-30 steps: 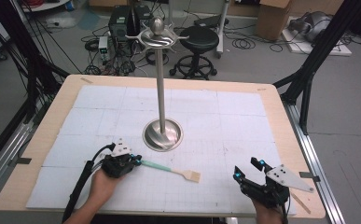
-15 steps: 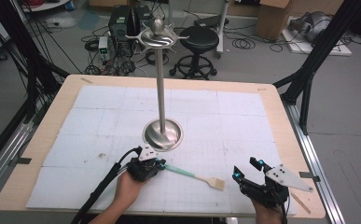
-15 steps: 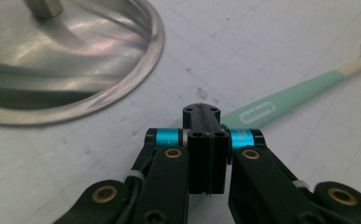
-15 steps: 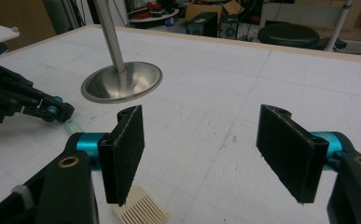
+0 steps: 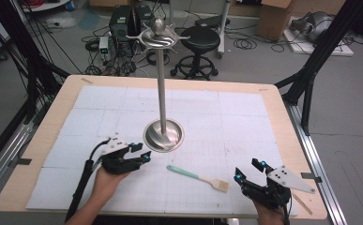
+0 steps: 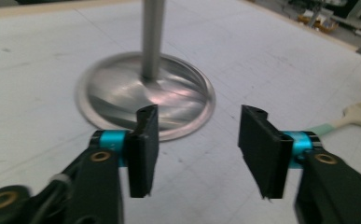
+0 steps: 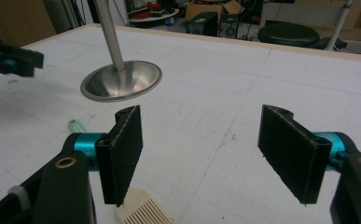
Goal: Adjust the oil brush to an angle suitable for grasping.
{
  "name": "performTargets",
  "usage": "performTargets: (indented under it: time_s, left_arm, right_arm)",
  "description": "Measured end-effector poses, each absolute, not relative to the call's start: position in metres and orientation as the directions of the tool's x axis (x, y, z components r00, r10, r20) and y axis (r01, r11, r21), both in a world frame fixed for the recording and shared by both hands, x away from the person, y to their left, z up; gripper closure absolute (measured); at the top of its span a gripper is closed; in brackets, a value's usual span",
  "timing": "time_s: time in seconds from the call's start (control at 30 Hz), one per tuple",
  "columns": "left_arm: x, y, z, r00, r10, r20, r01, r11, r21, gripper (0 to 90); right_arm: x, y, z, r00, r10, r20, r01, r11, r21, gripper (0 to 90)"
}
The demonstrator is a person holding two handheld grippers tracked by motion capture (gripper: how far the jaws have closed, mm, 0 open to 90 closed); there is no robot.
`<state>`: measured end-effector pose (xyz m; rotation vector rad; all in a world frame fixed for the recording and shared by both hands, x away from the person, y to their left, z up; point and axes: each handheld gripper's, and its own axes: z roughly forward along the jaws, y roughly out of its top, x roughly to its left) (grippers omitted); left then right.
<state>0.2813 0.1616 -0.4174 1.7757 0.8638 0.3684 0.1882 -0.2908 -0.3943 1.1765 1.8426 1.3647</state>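
Note:
A spatula with a mint-green handle and a pale slotted head lies flat on the white mat, in front of the metal stand. My left gripper hovers left of the handle's end; its jaws have just been opening, and they stand open with nothing between them. In that gripper's view the spatula lies off to the right, beyond the stand's base. My right gripper stays open near the front right, with the spatula's head just under its left jaw.
The stand's tall pole rises from a round dish-like base to a crown of hooks. The wooden table edge runs close behind the right gripper. In the right gripper view the left gripper is at the far left.
The left gripper carried the spatula rightward, let go of its handle and drew back to the left. The spatula now lies on the mat. The right gripper has not moved.

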Motion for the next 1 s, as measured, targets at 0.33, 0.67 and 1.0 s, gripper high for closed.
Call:
performTargets:
  time_s: [0.33, 0.67, 1.0]
  left_arm:
    - [0.267, 0.227, -0.412, 0.682, 0.71, -0.174, 0.298, -0.053, 0.953, 17.9]
    - [0.253, 0.248, -0.419, 0.703, 0.697, -0.142, 0.283, -0.09, 0.955, 19.8]
    - [0.253, 0.256, -0.417, 0.674, 0.72, -0.166, 0.286, -0.048, 0.957, 20.1]
  right_arm:
    - [0.193, -0.288, -0.399, -0.47, 0.879, 0.083, 0.345, 0.096, 0.934, 18.7]
    - [0.199, -0.277, -0.403, -0.509, 0.858, 0.066, 0.36, 0.143, 0.922, 15.7]
    - [0.199, -0.277, -0.405, -0.539, 0.84, 0.066, 0.36, 0.159, 0.919, 24.3]
